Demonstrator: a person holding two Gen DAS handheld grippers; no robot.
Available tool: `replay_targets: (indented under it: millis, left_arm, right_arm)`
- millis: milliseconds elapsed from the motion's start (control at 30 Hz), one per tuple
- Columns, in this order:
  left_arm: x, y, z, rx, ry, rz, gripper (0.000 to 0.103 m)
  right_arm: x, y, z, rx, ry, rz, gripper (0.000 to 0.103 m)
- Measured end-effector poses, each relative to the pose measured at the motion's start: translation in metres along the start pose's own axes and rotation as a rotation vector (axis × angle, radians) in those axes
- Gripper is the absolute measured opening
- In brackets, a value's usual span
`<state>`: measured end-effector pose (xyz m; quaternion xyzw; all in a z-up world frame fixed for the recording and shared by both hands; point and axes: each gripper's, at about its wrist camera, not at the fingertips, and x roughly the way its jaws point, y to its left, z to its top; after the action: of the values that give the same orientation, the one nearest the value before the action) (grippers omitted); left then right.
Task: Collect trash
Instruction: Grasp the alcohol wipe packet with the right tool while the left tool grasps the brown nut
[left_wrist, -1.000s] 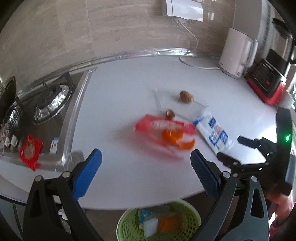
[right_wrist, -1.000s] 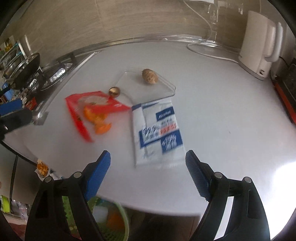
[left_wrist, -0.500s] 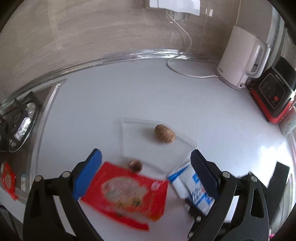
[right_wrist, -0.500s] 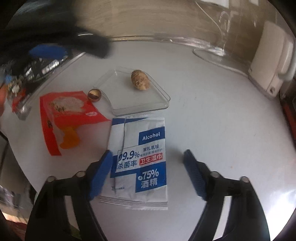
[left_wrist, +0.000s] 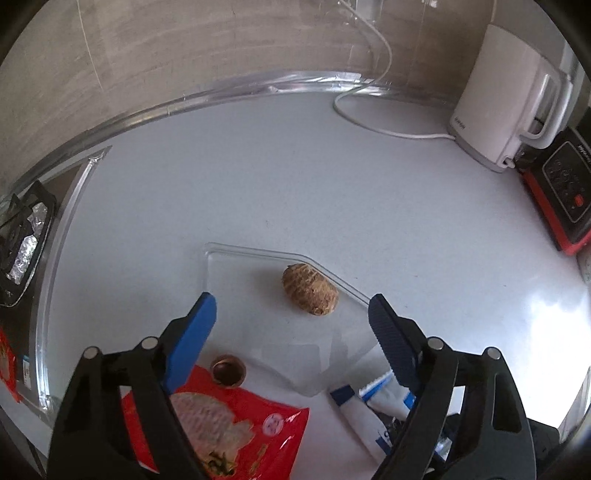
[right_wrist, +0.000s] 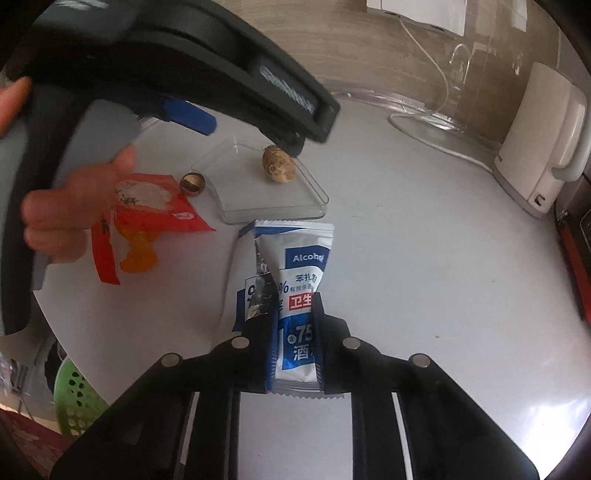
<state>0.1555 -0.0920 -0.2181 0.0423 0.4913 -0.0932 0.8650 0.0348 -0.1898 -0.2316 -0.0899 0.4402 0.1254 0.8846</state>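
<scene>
My right gripper (right_wrist: 293, 317) is shut on the near end of a blue and white alcohol-wipe packet (right_wrist: 299, 273), which buckles up off the white counter; the packet also shows in the left wrist view (left_wrist: 364, 413). My left gripper (left_wrist: 291, 314) is open and empty over a clear flat tray (left_wrist: 258, 295) that holds a brown husk-like lump (left_wrist: 310, 290). A red snack wrapper (left_wrist: 229, 424) and a small brown nut shell (left_wrist: 228, 370) lie under its left finger. In the right wrist view the left gripper's body (right_wrist: 166, 55) hangs above the wrapper (right_wrist: 155, 210), orange peel (right_wrist: 138, 253) and tray (right_wrist: 266, 188).
A white kettle (left_wrist: 506, 99) with its cord (left_wrist: 369, 122) and a red and black appliance (left_wrist: 557, 188) stand at the back right. A gas hob (left_wrist: 22, 236) is at the left. A green basket (right_wrist: 77, 402) sits below the counter's front edge.
My right gripper has moved forward and closed on the wipe packet, crumpling it upward. My left gripper has advanced over the clear tray, still open.
</scene>
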Motion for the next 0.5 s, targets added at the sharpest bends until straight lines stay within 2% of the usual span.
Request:
replay_targets:
  millis: [67, 400, 500]
  left_arm:
    - [0.007, -0.004, 0.001, 0.012, 0.012, 0.020, 0.073]
    - [0.034, -0.008, 0.005, 0.016, 0.076, 0.051, 0.063]
    - [0.040, -0.006, 0.004, 0.010, 0.099, 0.041, 0.055]
  right_arm:
    - [-0.002, -0.002, 0.000, -0.002, -0.004, 0.006, 0.016]
    - [-0.006, -0.022, 0.006, 0.044, -0.033, 0.047, 0.016]
    - [-0.006, -0.023, 0.006, 0.050, -0.033, 0.049, 0.016]
